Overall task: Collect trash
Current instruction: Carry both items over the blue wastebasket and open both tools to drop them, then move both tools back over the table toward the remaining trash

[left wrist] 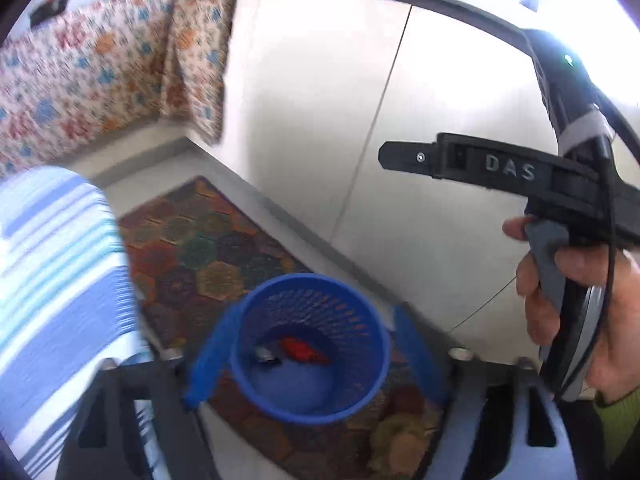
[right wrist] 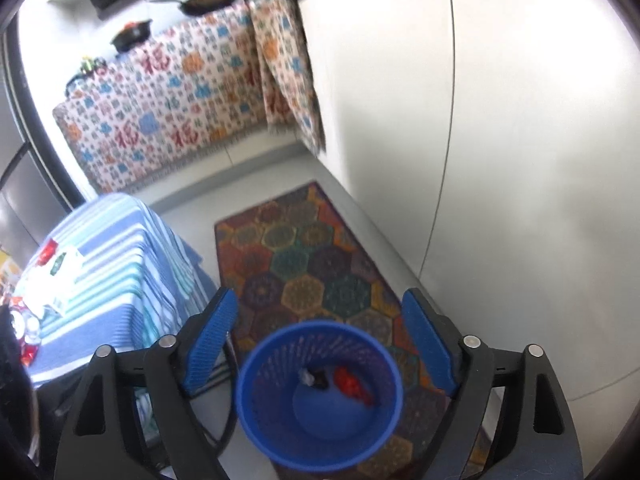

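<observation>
Both the left gripper and the right gripper hang wide open and empty above a blue mesh bin standing on a patterned rug's near end, with red trash and a silvery scrap lying inside.

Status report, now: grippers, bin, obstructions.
Left gripper open, empty; right gripper open, empty. Blue bin on the rug, red wrapper and silvery scrap inside. Nothing in the way.
</observation>
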